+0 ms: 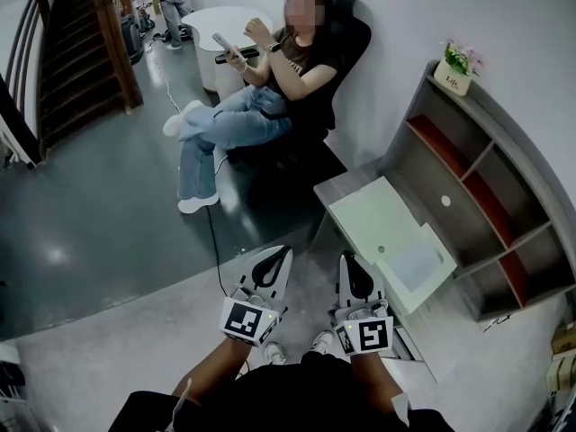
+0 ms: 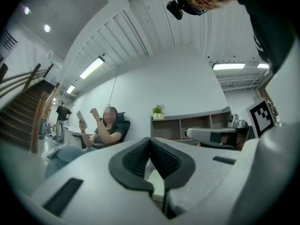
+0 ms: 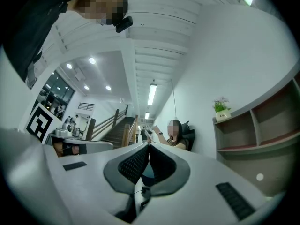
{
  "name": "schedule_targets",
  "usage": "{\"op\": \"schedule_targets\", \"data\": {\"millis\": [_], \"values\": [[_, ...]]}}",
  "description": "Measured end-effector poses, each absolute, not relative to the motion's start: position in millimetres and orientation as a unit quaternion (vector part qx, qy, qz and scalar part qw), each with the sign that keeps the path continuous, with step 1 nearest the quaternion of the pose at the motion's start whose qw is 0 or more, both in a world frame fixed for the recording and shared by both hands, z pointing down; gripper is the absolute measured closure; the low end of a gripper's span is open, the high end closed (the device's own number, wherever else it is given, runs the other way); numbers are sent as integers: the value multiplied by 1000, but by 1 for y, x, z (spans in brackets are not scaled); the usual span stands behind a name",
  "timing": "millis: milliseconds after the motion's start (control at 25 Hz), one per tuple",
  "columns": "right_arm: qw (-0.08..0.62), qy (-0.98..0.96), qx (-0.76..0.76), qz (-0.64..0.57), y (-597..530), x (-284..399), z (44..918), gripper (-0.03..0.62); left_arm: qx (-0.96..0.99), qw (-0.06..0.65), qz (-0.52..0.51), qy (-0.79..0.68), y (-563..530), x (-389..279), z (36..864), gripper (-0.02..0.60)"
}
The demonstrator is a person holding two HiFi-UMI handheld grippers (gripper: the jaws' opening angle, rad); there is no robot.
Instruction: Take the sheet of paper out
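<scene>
Left gripper (image 1: 281, 256) and right gripper (image 1: 349, 265) -- jaws pressed together, empty; paper (image 1: 416, 261) flat on surface (image 1: 369, 207) -- may slide or crease

Both handheld units are light grey, wedge-shaped shells. The left gripper (image 1: 284, 252) and right gripper (image 1: 346, 257) each have black ribbed pads (image 2: 136, 161) and a cube (image 1: 247, 320) of black-and-white square markers at the back. The person's wearing a black top (image 1: 297, 394).
</scene>
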State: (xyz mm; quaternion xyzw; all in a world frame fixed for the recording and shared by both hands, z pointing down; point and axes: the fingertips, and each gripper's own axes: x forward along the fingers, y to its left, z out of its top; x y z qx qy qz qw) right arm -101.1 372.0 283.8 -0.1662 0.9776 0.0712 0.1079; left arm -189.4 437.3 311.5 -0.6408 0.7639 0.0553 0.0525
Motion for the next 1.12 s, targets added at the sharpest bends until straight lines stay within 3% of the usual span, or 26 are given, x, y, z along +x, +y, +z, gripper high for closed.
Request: {"op": "schedule_targets", "data": {"millis": [440, 1120], "values": [[106, 980, -160, 61, 324, -105, 292, 571, -644, 50, 39, 762, 389, -194, 316, 574], [98, 973, -202, 53, 167, -80, 306, 571, -675, 28, 18, 737, 226, -178, 326, 574]]}}
